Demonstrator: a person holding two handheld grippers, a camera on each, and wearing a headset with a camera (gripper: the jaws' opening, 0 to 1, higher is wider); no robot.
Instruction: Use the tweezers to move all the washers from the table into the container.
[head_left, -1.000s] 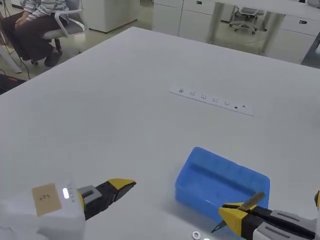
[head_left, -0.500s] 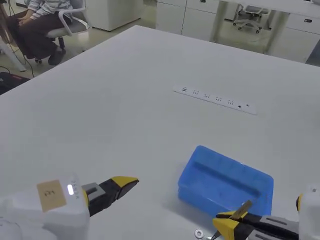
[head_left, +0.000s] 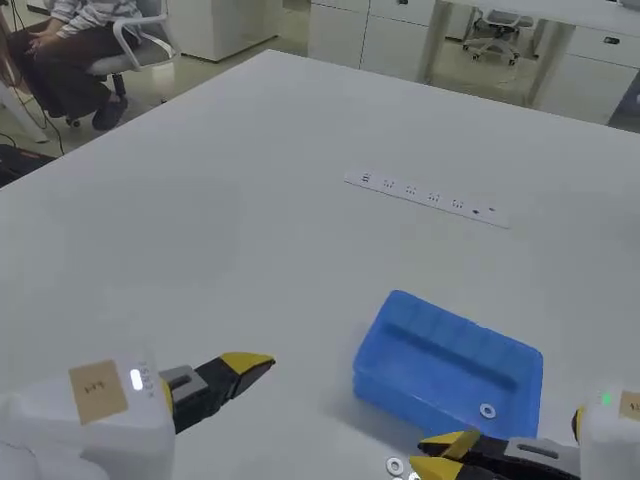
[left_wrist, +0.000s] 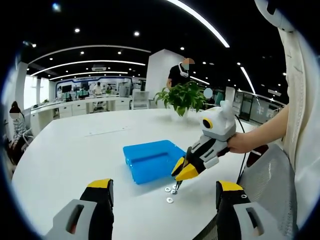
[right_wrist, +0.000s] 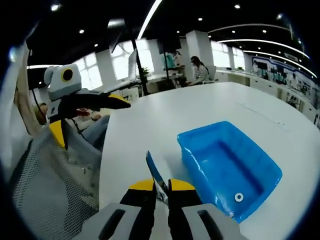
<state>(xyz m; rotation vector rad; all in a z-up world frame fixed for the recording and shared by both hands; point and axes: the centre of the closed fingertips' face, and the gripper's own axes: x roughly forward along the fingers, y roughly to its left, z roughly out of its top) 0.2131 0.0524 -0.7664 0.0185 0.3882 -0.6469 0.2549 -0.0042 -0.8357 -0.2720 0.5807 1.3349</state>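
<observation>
A blue container (head_left: 445, 350) stands near the table's front edge, and one washer (head_left: 487, 411) lies inside at its near wall. Loose washers (head_left: 394, 465) rest on the table just in front of it. My right gripper (head_left: 445, 452) is low at the bottom right, shut on the tweezers (right_wrist: 154, 172). In the left gripper view the tweezers' tips (left_wrist: 176, 186) point down at three washers (left_wrist: 170, 200) beside the container (left_wrist: 150, 160). My left gripper (left_wrist: 165, 197) stands open with nothing between its fingers, at the left (head_left: 255, 365), well away from the container.
A white power strip (head_left: 425, 198) lies on the table (head_left: 250, 200) beyond the container. A person sits on an office chair (head_left: 90, 45) past the far left corner. Desks and another chair stand behind the table.
My right gripper has drawn back with the tweezers from over the container toward the near edge and the loose washers. A washer now lies in the container. The left gripper stays put.
</observation>
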